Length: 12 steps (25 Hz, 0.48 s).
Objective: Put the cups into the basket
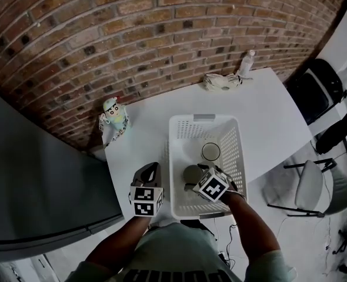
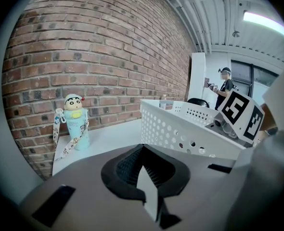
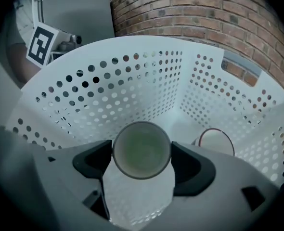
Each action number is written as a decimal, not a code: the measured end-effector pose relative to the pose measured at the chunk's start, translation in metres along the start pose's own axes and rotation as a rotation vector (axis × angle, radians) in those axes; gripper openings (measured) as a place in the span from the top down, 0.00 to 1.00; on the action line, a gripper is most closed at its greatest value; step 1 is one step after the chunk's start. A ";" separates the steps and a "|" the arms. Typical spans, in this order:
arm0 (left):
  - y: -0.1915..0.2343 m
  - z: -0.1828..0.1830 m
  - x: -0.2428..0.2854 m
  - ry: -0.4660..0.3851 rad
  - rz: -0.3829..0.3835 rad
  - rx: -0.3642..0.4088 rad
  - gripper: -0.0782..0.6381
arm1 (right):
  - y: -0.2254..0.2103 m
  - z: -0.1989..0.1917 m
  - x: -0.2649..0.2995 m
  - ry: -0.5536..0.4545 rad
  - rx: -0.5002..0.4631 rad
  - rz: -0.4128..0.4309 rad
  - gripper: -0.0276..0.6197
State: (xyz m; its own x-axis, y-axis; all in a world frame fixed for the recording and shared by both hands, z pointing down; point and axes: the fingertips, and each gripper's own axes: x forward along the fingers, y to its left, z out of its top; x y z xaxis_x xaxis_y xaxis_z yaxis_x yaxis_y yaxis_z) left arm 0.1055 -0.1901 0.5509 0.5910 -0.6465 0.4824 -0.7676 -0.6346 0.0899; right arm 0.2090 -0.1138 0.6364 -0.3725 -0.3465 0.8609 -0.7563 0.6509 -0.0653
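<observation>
Held cup: your right gripper is closed on a pale round cup, one dark pad touching each side of it. You hold it inside the white perforated plastic basket, near the wall closest to you. I cannot tell if it already rests on the basket floor.

Second cup: a white cup with a thin dark rim stands on the basket floor, just beside the held cup and further from you.

Left gripper: your left gripper has its jaws together and nothing between them. It hangs just outside the left wall of the basket, above the white surface.

Done: in my judgement one cup is fully placed, and the other one is inside the basket but not released yet.

Left to do: open the right gripper and lift it out of the basket. I see no other cup on the surface, so probably this is the last one.

Not part of the task: a pale blue bottle with a cartoon head stands near the brick wall, well apart from the basket.
</observation>
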 end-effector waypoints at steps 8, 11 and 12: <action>-0.001 0.015 -0.013 -0.038 -0.019 0.017 0.88 | -0.004 0.012 -0.034 -0.051 -0.019 -0.062 0.37; 0.000 0.024 -0.025 -0.065 -0.028 0.040 0.88 | -0.005 0.039 -0.065 -0.156 0.014 -0.102 0.37; -0.001 0.027 -0.030 -0.078 -0.034 0.055 0.88 | -0.003 0.050 -0.076 -0.191 0.024 -0.115 0.37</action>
State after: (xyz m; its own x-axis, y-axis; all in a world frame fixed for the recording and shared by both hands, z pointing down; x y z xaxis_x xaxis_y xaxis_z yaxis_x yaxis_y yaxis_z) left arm 0.0955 -0.1819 0.5128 0.6355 -0.6538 0.4107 -0.7333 -0.6776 0.0561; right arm 0.2131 -0.1231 0.5457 -0.3761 -0.5409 0.7523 -0.8116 0.5841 0.0142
